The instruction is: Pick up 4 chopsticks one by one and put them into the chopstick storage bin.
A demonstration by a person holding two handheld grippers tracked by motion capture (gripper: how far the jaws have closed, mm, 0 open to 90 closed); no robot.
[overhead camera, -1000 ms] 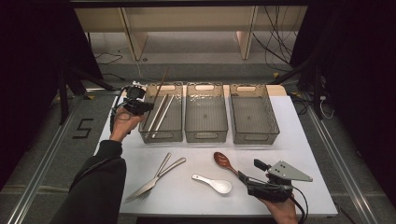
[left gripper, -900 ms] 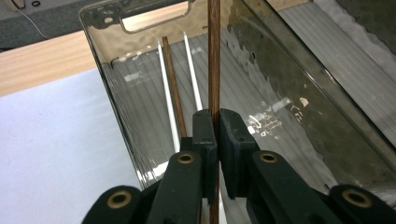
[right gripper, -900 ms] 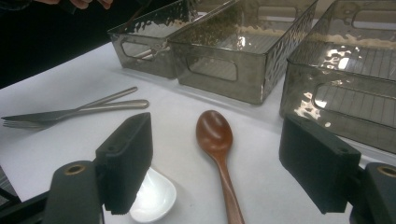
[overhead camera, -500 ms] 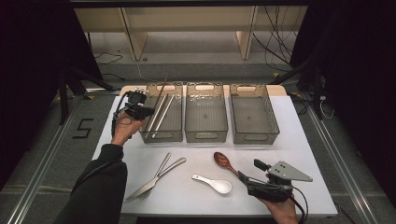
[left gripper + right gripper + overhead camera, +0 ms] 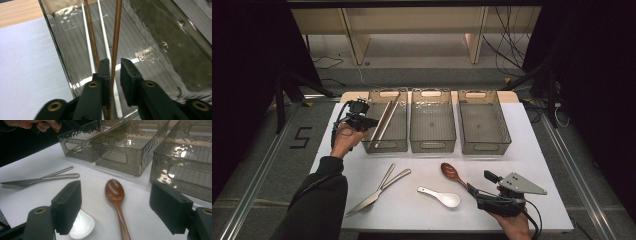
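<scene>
The work looks like sorting cutlery into three smoked-plastic bins, and chopsticks go in the left bin [image 5: 384, 145]. The left gripper [image 5: 115, 66] hangs over that bin's near left corner; its jaws have just been opening, and a brown chopstick [image 5: 115, 47] stands in the narrow gap between them, no longer clearly pinched, so I take it as being let go to lie with the second brown chopstick [image 5: 90, 30] and the white pair [image 5: 86, 42] on the bin floor. The right gripper [image 5: 115, 206] waits low at the near edge of the white table [image 5: 542, 150], jaws spread wide and holding nothing, a wooden spoon [image 5: 115, 195] lying between them, probably its next pick. A white soup spoon [image 5: 441, 196] lies just beside it, with a knife [image 5: 377, 192] and fork [image 5: 374, 195] crossed farther left, all unsorted.
</scene>
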